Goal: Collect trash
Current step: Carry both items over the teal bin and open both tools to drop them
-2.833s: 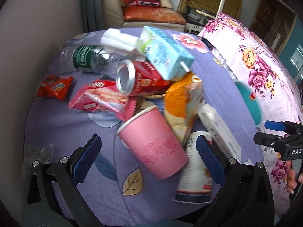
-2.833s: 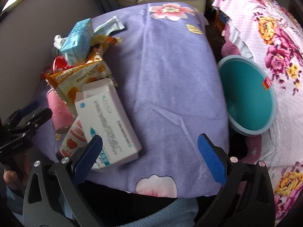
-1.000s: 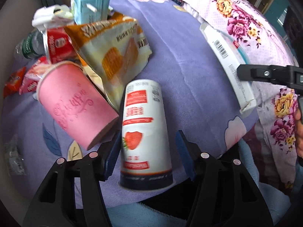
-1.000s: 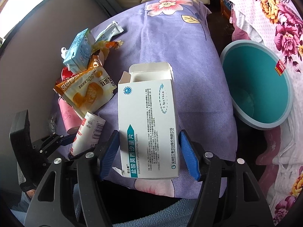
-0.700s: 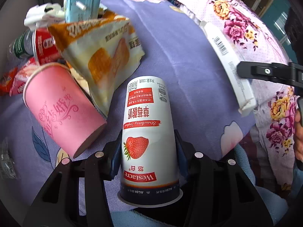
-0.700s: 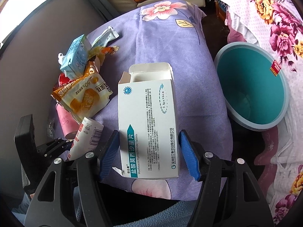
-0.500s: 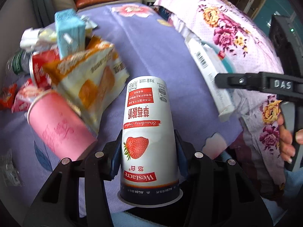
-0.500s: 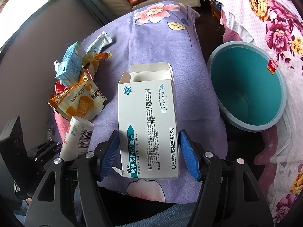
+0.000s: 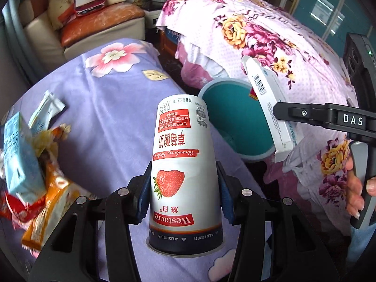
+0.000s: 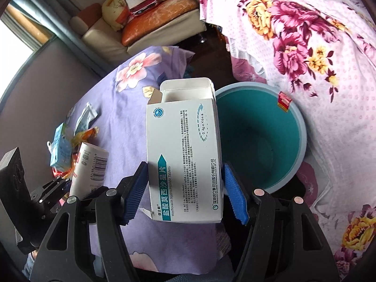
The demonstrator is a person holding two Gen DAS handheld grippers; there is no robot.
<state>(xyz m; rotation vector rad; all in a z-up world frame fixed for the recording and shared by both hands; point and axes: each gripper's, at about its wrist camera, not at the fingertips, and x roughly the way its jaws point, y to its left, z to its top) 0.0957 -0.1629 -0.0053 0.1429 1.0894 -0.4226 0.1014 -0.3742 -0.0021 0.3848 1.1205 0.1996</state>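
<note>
Right wrist view shows the right gripper pinching a white box near the teal bin, the left gripper clamping a yogurt cup, seemingly mid-carry; next, release over the bin.

Bright, soft daylight from a far-left window; strong fisheye bending at edges; motion blur over left-side litter.

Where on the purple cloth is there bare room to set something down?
The purple cloth is bare between the litter pile at its left edge and the teal bin off its right edge. The left edge is crowded with carton, wrappers and packets.
</note>
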